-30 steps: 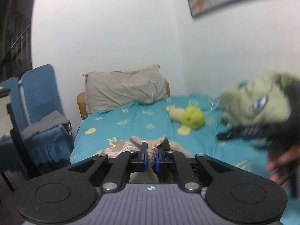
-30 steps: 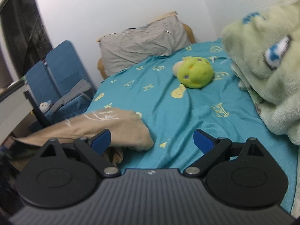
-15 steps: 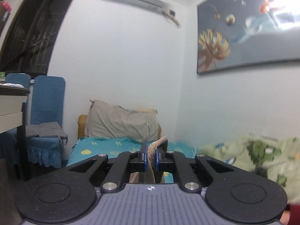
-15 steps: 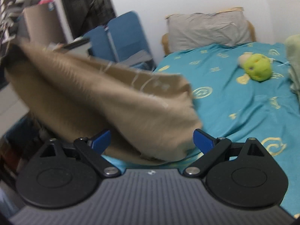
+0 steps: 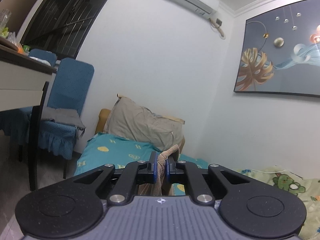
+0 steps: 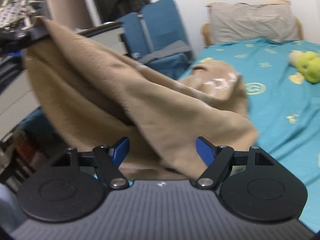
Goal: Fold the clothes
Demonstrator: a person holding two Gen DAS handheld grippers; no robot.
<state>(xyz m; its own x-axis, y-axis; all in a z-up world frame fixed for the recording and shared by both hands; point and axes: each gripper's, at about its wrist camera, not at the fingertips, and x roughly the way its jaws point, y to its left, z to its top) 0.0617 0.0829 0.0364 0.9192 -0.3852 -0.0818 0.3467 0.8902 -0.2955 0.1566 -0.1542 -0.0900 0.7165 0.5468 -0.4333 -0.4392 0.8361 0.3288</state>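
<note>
My left gripper (image 5: 160, 165) is shut on a corner of a tan garment (image 5: 159, 177), held up well above the bed. In the right wrist view the tan garment (image 6: 124, 92) hangs from the left gripper (image 6: 30, 33) at the upper left and drapes down onto the teal bed sheet (image 6: 280, 92). My right gripper (image 6: 162, 150) is open, with a fold of the garment lying between and just beyond its blue pads (image 6: 204, 150). It is not clamped on the cloth.
A grey pillow (image 5: 144, 125) lies at the head of the bed. A green plush toy (image 6: 308, 66) lies on the sheet. A green fleece blanket (image 5: 284, 184) lies at the right. Blue chairs (image 5: 66, 108) and a desk (image 5: 22, 80) stand left of the bed.
The left gripper has lifted the garment's corner high off the bed and tilted upward. The right gripper has moved in under the hanging cloth, still open.
</note>
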